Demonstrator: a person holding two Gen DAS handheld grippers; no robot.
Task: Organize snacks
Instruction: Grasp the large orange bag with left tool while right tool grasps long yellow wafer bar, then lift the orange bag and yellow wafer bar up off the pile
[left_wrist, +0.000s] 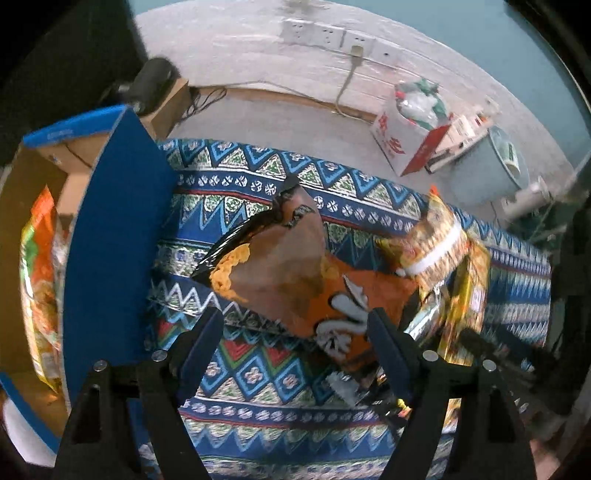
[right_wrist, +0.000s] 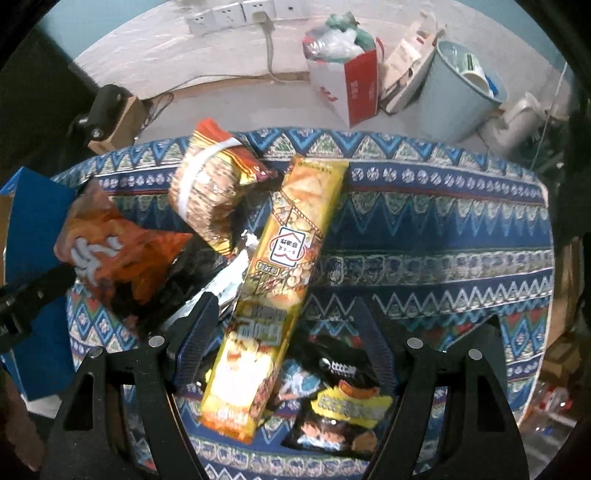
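Observation:
An orange chip bag (left_wrist: 295, 273) lies on the patterned cloth (left_wrist: 258, 373), with its near end between the wide-apart fingers of my open left gripper (left_wrist: 295, 343). The same bag shows at the left of the right wrist view (right_wrist: 122, 258). A blue-sided cardboard box (left_wrist: 110, 243) at the left holds an orange snack packet (left_wrist: 40, 291). My open right gripper (right_wrist: 284, 339) straddles a long yellow snack box (right_wrist: 273, 288) without closing on it. A gold snack bag (right_wrist: 210, 192) lies behind, and a black snack bag (right_wrist: 340, 402) lies under the yellow box.
Beyond the table's far edge the floor holds a white and red carton (right_wrist: 347, 85) full of rubbish, a pale blue bin (right_wrist: 458, 88) and a brown box with a dark device (left_wrist: 159, 88). Wall sockets (left_wrist: 332, 35) with a plugged cable are behind.

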